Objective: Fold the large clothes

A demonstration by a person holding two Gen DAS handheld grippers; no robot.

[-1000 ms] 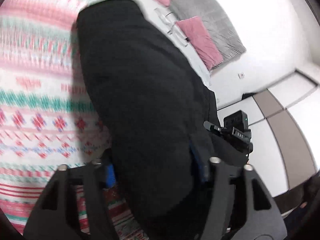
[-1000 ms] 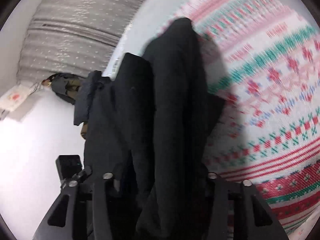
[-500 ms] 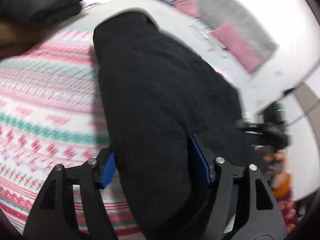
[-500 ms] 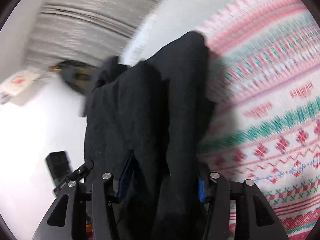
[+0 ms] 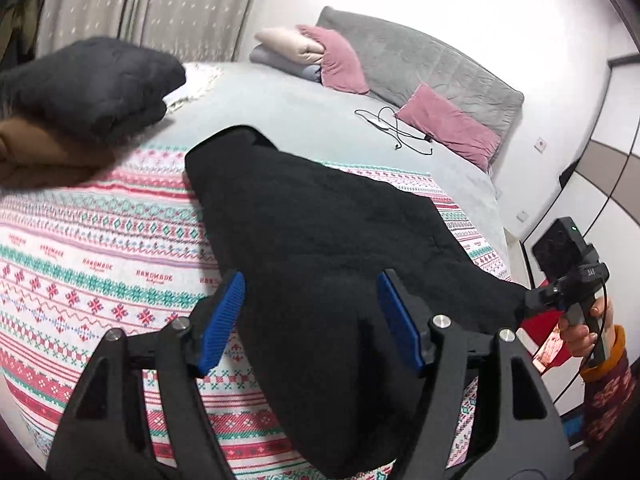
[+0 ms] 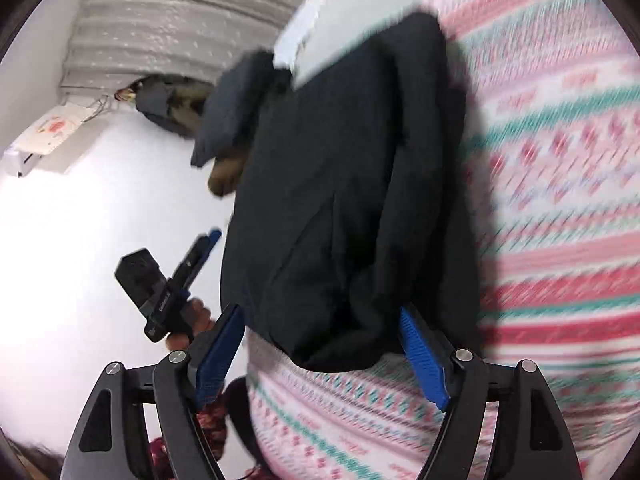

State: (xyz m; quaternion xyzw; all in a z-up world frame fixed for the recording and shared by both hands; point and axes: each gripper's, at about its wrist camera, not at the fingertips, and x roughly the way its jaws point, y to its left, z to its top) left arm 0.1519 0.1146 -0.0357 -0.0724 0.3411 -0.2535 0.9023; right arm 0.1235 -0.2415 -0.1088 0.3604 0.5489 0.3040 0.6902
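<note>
In the left wrist view, the left gripper has its jaws spread, with the black garment lying between them across the patterned blanket at frame centre. Folded clothes sit upper left. To fold neatly, each side probably wants an even grip on matching edges before lifting.

In the right wrist view, the right gripper is also spread; the garment's lower edge sits just between and above the jaws, seemingly unpinched.

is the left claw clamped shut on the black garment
No, the left claw stands open, its blue pads spread apart beside the black garment.
</note>
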